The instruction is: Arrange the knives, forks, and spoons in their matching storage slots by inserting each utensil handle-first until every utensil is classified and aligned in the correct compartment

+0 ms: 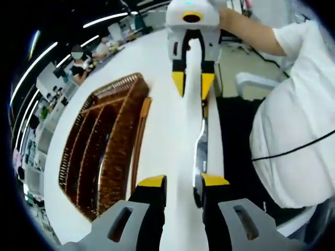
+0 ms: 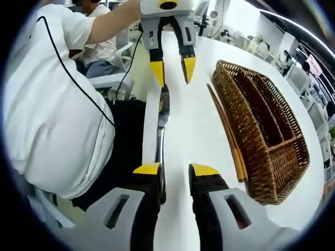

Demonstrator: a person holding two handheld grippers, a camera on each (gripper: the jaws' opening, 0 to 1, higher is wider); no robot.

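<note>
Partly hidden, a knife (image 1: 201,149) lies along the white counter (image 1: 167,130) edge between the two claws, its handle end tucked behind the left claw (image 1: 180,183) tip. Both the left claw and the right claw (image 2: 175,172) stand open, gripping nothing. A wicker tray (image 2: 261,130) with long slots sits beside wooden chopsticks (image 2: 225,130); its contents are hard to make out. No writing is readable.

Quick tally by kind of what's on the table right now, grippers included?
Wicker organizer trays: 1
Chopstick sets beside the tray: 1 (apparently a pair)
Metal table knives: 1
Grippers: 2, the left gripper and the right gripper
Total: 5
</note>
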